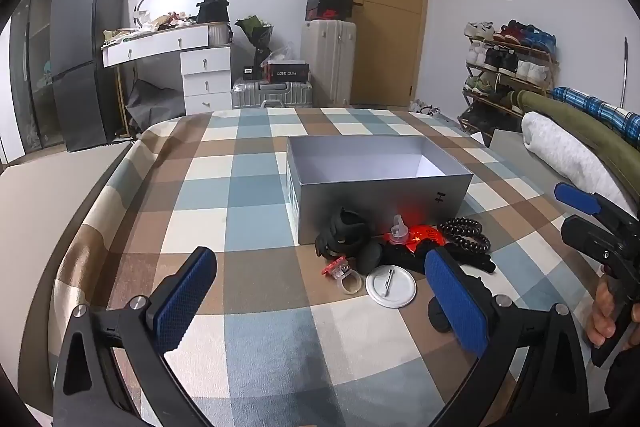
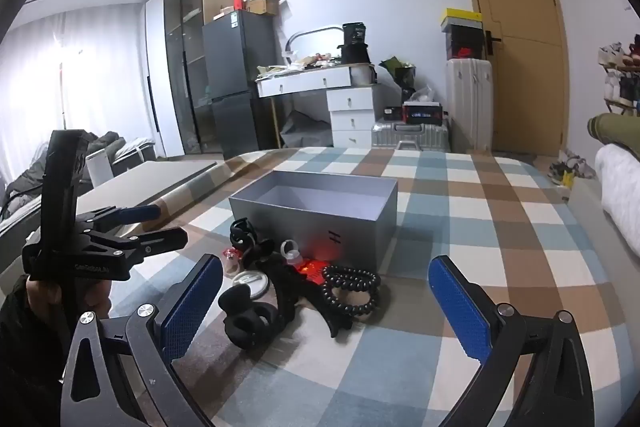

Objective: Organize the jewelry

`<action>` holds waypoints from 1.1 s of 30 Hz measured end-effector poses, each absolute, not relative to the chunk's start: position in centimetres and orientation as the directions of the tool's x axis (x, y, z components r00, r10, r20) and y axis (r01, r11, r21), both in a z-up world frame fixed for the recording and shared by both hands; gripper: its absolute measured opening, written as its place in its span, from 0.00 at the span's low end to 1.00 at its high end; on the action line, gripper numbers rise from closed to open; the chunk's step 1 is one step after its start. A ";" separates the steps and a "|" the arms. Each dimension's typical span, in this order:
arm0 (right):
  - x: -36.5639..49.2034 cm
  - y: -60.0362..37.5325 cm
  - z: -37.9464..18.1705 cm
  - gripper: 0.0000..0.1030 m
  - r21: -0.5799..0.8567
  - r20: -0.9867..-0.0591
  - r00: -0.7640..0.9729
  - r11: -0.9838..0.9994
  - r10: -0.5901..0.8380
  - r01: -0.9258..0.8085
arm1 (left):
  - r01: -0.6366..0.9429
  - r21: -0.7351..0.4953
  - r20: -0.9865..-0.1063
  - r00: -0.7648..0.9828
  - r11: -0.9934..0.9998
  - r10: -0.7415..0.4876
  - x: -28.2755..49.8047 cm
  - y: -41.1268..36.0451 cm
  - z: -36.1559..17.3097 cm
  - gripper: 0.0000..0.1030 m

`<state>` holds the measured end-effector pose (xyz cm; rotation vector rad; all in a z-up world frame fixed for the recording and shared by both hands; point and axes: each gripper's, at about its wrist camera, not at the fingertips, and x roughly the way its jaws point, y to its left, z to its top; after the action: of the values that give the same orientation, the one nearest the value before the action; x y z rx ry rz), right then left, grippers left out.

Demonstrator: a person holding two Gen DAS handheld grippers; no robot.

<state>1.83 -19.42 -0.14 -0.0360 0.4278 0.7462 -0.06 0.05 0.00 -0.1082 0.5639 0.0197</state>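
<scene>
An open grey box (image 1: 380,187) (image 2: 320,215) stands on a checked bedspread (image 1: 240,187). In front of it lies a small heap of accessories: black hair claws (image 1: 344,231) (image 2: 248,323), a black coiled bracelet (image 1: 466,233) (image 2: 352,289), a red glowing badge (image 1: 424,233) (image 2: 316,267), a white round pin badge (image 1: 390,285) (image 2: 252,281), and a clear ring with a red piece (image 1: 344,273). My left gripper (image 1: 320,303) hovers just short of the heap, open and empty. My right gripper (image 2: 326,301) is also open, with the heap ahead between its fingers, untouched.
The right gripper shows at the right edge of the left view (image 1: 600,227), held by a hand (image 1: 604,311). Rolled blankets (image 1: 580,147) lie to the right. Beyond the bed stand drawers (image 1: 204,75), suitcases (image 1: 328,59), a fridge (image 1: 84,55) and a shoe rack (image 1: 508,63).
</scene>
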 end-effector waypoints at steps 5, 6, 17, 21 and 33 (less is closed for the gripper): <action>1.7 -19.4 -0.1 1.00 0.111 -0.383 0.652 0.733 0.654 -0.671 | -0.047 -0.088 -0.538 0.843 0.995 -0.008 -0.1 0.1 0.0 0.99; 1.7 -19.4 -0.1 1.00 0.109 -0.383 0.652 0.733 0.654 -0.672 | -0.046 -0.087 -0.540 0.842 0.995 -0.008 0.0 0.0 0.0 0.99; 2.1 -19.4 -0.2 1.00 0.115 -0.397 0.652 0.739 0.646 -0.663 | -0.048 -0.082 -0.541 0.841 0.995 -0.004 0.1 0.0 0.1 0.99; 2.0 -19.4 -0.3 1.00 0.115 -0.397 0.652 0.739 0.646 -0.663 | -0.048 -0.083 -0.542 0.840 0.995 -0.004 0.2 -0.2 0.0 0.99; 2.0 -19.3 -0.3 1.00 0.113 -0.397 0.653 0.740 0.646 -0.663 | -0.048 -0.082 -0.543 0.840 0.996 -0.004 0.3 -0.1 -0.1 0.99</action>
<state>2.04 -19.35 -0.32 -0.0430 0.4334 0.7427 0.32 -0.13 -0.13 -0.0933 0.5739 0.0229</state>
